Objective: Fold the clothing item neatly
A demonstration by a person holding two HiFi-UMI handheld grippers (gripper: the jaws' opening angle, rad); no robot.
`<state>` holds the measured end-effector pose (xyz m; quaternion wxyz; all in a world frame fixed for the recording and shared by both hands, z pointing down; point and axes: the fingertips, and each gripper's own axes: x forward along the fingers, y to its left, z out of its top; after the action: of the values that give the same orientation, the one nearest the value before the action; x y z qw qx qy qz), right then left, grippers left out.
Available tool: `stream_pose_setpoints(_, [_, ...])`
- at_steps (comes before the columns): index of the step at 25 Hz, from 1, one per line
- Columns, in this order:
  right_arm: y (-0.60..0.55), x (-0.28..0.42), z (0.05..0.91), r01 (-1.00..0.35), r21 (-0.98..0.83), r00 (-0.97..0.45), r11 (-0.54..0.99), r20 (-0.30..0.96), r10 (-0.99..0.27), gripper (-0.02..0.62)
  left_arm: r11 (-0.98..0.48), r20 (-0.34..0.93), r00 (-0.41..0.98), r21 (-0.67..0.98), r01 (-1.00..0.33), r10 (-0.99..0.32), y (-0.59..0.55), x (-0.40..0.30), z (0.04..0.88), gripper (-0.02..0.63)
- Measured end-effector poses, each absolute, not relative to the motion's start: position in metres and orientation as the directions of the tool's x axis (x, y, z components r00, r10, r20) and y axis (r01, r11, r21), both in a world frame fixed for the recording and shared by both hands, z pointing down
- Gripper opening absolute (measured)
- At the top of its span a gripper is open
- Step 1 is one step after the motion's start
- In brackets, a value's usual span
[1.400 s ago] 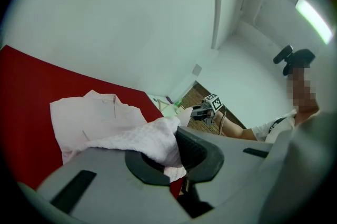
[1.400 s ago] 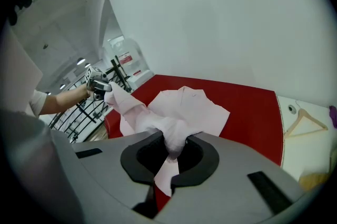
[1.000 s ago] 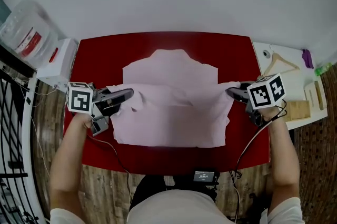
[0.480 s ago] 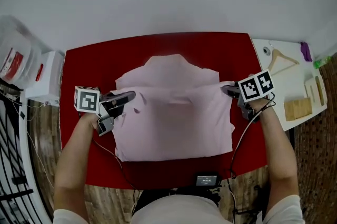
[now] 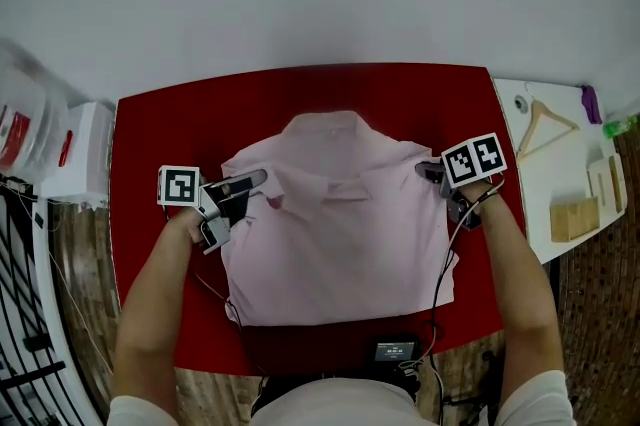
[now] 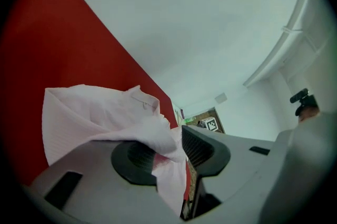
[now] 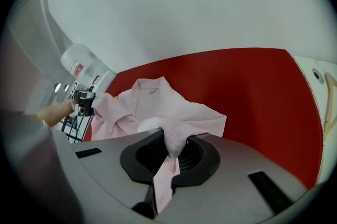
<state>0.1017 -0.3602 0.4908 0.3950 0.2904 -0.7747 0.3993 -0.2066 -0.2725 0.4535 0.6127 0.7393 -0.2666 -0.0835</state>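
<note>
Shirt [image 5: 335, 224] spread flat on table [image 5: 150, 129], collar at the far end, hem at the near edge by the person. Long axis running straight away from the person, shoulders square across it.

Left gripper [image 5: 250, 184] at the left shoulder, pointing inward across the cloth. Jaws just now opening and standing apart; fold of pink fabric draped loose through the gap, pressed by neither pad. Released in effect, though not yet drawn clear.

Right gripper [image 5: 428, 171] at the opposite shoulder, pointing inward and steeply down. Jaws clamped tight on a pinch of shoulder fabric, tail of cloth hanging out below the pads.

Shirt squarely between the two tools, each at its own side edge, neither nearer the midline. Probably next: letting go on the right as well, then backing both out sideways, away from the midline, so as not to drag the shoulders out of line. After that, likely a fresh grip along a side edge and a carry across the long axis toward the middle; left edge nearer the left gripper, right edge nearer the right. Risk worth watching: loose fabric catching on the left pads during withdrawal and pulling that shoulder askew.
</note>
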Motion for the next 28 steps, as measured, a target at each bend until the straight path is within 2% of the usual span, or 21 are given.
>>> stream_pose_setpoints(3, [-0.372, 0.105, 0.512, -0.8, -0.375, -0.497, 0.468, 0.852, -0.166, 0.025, -0.067, 0.243, 0.817, 0.944, -0.324, -0.522, -0.281, -0.218, 0.469, 0.153])
stream_pose_setpoints(8, [-0.382, 0.106, 0.531, -0.84, -0.339, -0.46, 0.423, 0.859, -0.223, 0.031, -0.121, 0.305, 0.788, 0.895, -0.429, -0.535, -0.288, -0.234, 0.482, 0.156])
stream_pose_setpoints(11, [-0.384, 0.108, 0.536, -0.85, -0.31, -0.44, 0.425, 0.862, -0.251, 0.097, -0.177, 0.344, 0.776, 0.85, -0.497, -0.528, -0.282, -0.235, 0.481, 0.156])
stream_pose_setpoints(18, [-0.381, 0.107, 0.524, -0.852, -0.279, -0.447, 0.444, 0.829, -0.337, 0.224, -0.378, 0.466, 0.713, 0.623, -0.685, -0.523, -0.264, -0.245, 0.462, 0.187])
stream_pose_setpoints(21, [-0.377, 0.109, 0.514, -0.849, -0.264, -0.448, 0.458, 0.819, -0.358, 0.247, -0.455, 0.524, 0.685, 0.512, -0.729, -0.507, -0.249, -0.248, 0.459, 0.187])
stream_pose_setpoints(28, [-0.352, 0.122, 0.498, -0.869, -0.209, -0.406, 0.449, 0.82, -0.403, 0.252, -0.598, 0.64, 0.612, 0.283, -0.75, -0.465, -0.215, -0.24, 0.473, 0.187])
